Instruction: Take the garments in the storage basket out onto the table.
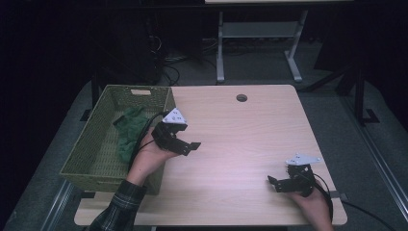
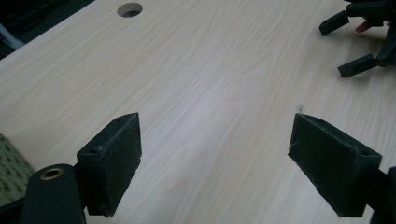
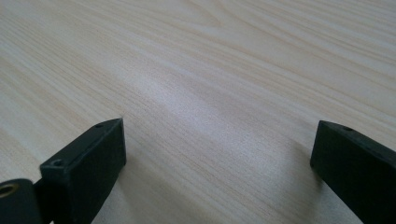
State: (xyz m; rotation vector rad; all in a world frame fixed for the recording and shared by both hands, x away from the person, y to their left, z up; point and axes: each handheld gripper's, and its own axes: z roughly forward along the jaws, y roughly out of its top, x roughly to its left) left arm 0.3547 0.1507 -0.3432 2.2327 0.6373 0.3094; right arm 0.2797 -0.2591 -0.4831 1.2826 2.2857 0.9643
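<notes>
A green woven basket stands at the table's left edge with a crumpled green cloth inside it. My left gripper hovers just right of the basket, over bare wood, open with nothing between its fingers. My right gripper rests low near the table's front right corner, also open and empty, its fingertips wide apart above the tabletop. In the left gripper view the right gripper appears at the far upper right.
The light wooden table has a round cable hole near its back edge. A second table's grey legs stand on the floor behind. Cables trail from both grippers.
</notes>
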